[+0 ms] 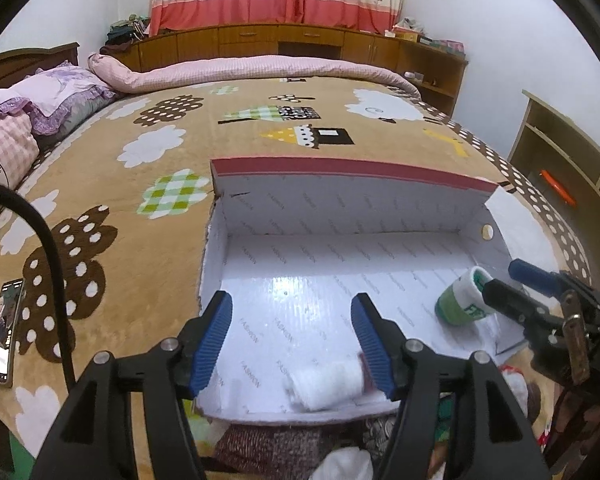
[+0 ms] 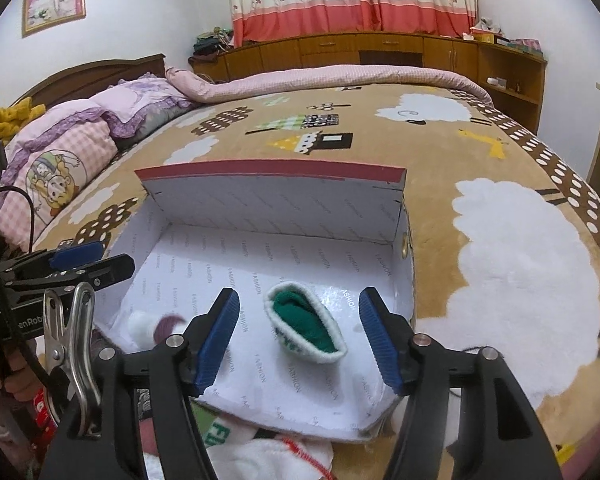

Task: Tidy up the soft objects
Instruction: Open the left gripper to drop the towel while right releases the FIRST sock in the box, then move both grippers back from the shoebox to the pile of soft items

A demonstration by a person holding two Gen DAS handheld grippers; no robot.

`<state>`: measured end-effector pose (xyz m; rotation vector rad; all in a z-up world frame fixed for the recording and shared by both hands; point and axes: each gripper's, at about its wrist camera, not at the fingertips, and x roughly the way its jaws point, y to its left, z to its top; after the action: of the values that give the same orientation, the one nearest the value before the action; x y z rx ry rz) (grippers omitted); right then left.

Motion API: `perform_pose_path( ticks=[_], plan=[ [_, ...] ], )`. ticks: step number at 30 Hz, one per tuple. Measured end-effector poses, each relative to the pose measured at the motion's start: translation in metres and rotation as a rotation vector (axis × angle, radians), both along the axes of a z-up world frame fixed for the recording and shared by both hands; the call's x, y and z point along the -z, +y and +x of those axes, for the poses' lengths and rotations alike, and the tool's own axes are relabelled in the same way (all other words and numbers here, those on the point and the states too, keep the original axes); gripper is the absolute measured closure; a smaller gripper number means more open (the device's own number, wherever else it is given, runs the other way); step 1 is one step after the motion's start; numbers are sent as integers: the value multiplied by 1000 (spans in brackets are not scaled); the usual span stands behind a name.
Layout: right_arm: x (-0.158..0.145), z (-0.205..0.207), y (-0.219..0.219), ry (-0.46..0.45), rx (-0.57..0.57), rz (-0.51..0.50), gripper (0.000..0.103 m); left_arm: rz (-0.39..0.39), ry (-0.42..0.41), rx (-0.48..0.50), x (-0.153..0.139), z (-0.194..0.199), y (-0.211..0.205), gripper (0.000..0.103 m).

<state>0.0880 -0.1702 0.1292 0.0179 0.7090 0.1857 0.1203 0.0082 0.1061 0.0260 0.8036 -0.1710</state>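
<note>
An open white cardboard box (image 1: 260, 256) with a red-edged lid lies on the bed; it also shows in the right wrist view (image 2: 204, 264). A rolled white sock (image 1: 324, 386) with a maroon end lies at the box's near edge, between my left gripper's (image 1: 292, 340) open fingers. It shows at the left of the right wrist view (image 2: 144, 326). A rolled green-and-white sock (image 2: 304, 326) lies in the box between my right gripper's (image 2: 298, 340) open fingers. It shows at the right in the left wrist view (image 1: 462, 302), beside the right gripper (image 1: 512, 284).
More socks and soft items (image 2: 260, 456) are piled in front of the box's near edge, also in the left wrist view (image 1: 268, 448). A phone (image 1: 5, 332) lies on the brown patterned blanket (image 1: 140, 184) at left. Pillows (image 2: 56, 160) are at the head of the bed.
</note>
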Motion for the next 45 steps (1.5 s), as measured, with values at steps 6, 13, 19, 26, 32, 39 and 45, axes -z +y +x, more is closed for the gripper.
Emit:
perform_pose_path(
  ticks=[6, 13, 19, 26, 32, 39, 45],
  plan=[
    [-6, -13, 4, -16, -11, -3, 39, -3, 2, -1, -3, -13, 1, 35],
    [-15, -38, 5, -46, -6, 9, 39, -4, -3, 1, -8, -36, 4, 35],
    [-22, -56, 8, -61, -20, 13, 39, -9, -4, 1, -12, -53, 9, 35],
    [-24, -77, 17, -74, -35, 7, 39, -5, 2, 0, -10, -70, 14, 35],
    [-23, -92, 18, -80, -34, 15, 39, -21, 16, -17, -6, -83, 23, 35],
    [-17, -105, 17, -68, -27, 25, 39, -28, 31, -13, -2, -98, 28, 35],
    [-13, -117, 14, -67, -19, 29, 39, -37, 35, -4, -1, -109, 30, 35]
  ],
)
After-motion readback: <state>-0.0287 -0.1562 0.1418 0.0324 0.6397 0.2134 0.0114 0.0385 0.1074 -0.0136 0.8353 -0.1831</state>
